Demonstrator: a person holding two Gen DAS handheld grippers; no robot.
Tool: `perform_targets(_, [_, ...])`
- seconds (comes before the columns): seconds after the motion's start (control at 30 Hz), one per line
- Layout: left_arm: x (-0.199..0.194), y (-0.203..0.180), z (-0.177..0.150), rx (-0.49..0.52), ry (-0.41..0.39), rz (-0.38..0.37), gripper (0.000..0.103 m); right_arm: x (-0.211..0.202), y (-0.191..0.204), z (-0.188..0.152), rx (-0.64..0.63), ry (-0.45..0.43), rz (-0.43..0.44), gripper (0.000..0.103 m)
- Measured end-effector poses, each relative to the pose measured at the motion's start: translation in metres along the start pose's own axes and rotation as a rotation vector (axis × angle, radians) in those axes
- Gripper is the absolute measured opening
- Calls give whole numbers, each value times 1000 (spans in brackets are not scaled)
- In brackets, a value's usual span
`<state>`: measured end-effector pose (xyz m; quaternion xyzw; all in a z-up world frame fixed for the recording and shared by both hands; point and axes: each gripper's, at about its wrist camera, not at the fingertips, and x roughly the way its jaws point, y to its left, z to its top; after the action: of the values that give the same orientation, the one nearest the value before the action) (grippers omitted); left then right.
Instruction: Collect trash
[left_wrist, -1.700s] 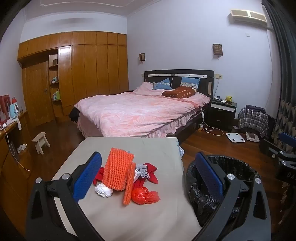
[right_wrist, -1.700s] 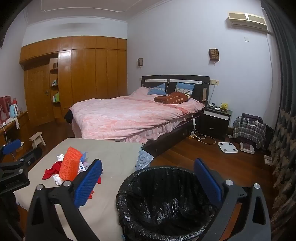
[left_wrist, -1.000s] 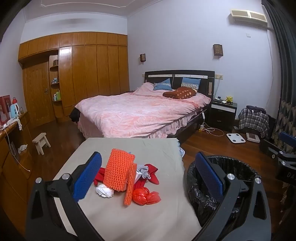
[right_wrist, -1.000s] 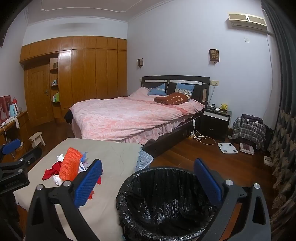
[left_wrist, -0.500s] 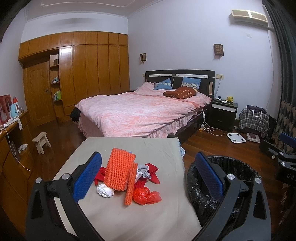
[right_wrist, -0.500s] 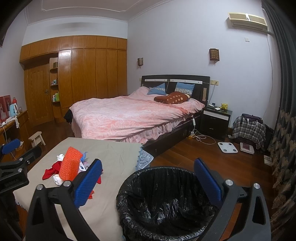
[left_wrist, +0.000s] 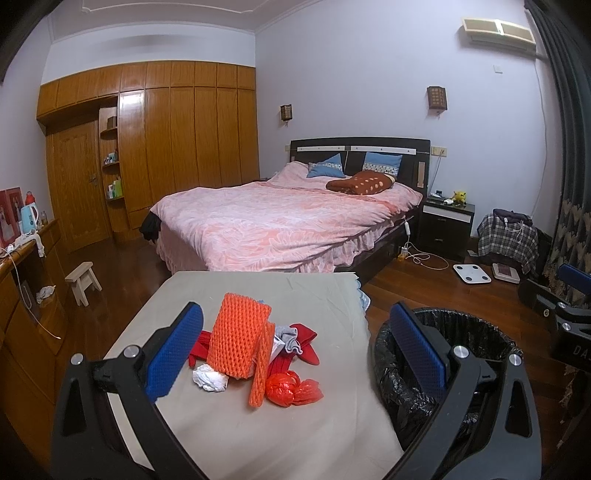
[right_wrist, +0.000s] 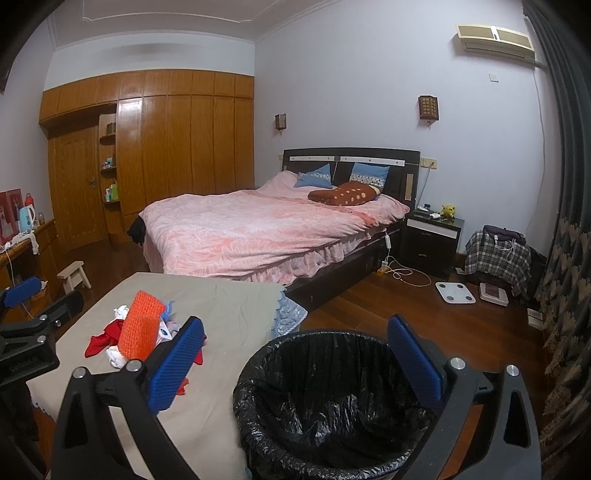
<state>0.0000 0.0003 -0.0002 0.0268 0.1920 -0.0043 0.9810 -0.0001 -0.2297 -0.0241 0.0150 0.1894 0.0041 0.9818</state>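
A pile of trash lies on the beige-covered table (left_wrist: 229, 435): an orange foam net (left_wrist: 236, 339), a thin orange net strip (left_wrist: 260, 365), a crumpled white tissue (left_wrist: 208, 380), a red plastic bag (left_wrist: 291, 387) and red and grey scraps (left_wrist: 299, 339). My left gripper (left_wrist: 295, 349) is open and empty, held above and before the pile. A bin with a black liner (right_wrist: 332, 398) stands right of the table. My right gripper (right_wrist: 295, 358) is open and empty above the bin's near rim. The pile also shows in the right wrist view (right_wrist: 142, 332).
A bed with a pink cover (left_wrist: 280, 225) stands beyond the table. A small wooden stool (left_wrist: 83, 282) is on the floor at left, by a wooden desk (left_wrist: 22, 258). A scale (right_wrist: 454, 291) and a nightstand (right_wrist: 432, 236) are at the right.
Both grippers have stayed almost still and open; the left view has drifted very slightly. Nothing on the table has moved.
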Motion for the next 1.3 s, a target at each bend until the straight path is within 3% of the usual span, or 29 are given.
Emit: perform_targets(1.3, [8,7,-16,-6,8,2,98,8,15,-2,-7,11,23,97])
